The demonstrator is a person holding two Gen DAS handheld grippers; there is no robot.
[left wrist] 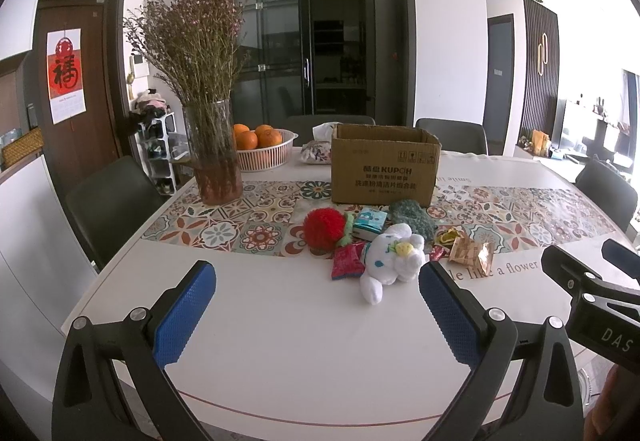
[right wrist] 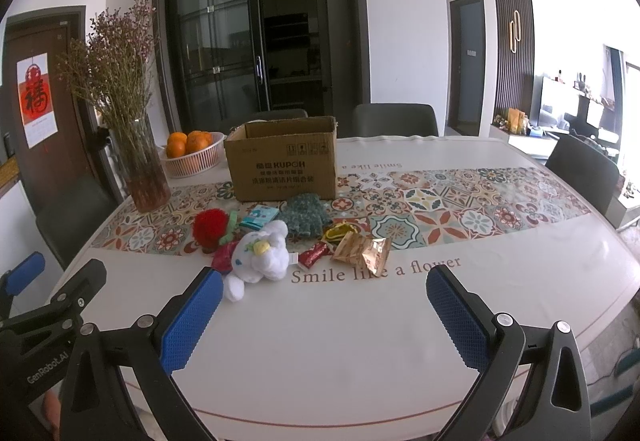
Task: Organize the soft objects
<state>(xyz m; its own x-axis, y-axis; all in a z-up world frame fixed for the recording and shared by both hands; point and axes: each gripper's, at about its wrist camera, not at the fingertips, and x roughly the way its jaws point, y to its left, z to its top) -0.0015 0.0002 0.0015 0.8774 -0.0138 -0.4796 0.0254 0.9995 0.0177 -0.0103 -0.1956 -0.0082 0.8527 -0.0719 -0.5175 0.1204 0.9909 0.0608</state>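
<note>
The white counter (left wrist: 280,341) with its patterned tile runner fills most of the room in front of me. On it, the open cardboard box (left wrist: 384,171) stands upright toward the far side; I'll place everything from that. To the left of the box is a glass vase of dried flowers (left wrist: 212,145), and behind the vase a white basket of oranges (left wrist: 262,151).

Just in front of the box lies a small heap: a green knit glove (right wrist: 305,215) nearest the box, a red fuzzy ball (left wrist: 323,228) to its left, a white plush toy (left wrist: 394,259) on the near edge of the heap, and a gold snack packet (right wrist: 362,251) to the right.

The left gripper (left wrist: 316,299) hovers over bare counter with fingers (left wrist: 184,315) spread wide and empty; the plush lies just ahead of them, near the right-hand finger, not touching. The right gripper (right wrist: 324,305) is likewise spread and empty, the plush just beyond its left finger.
</note>
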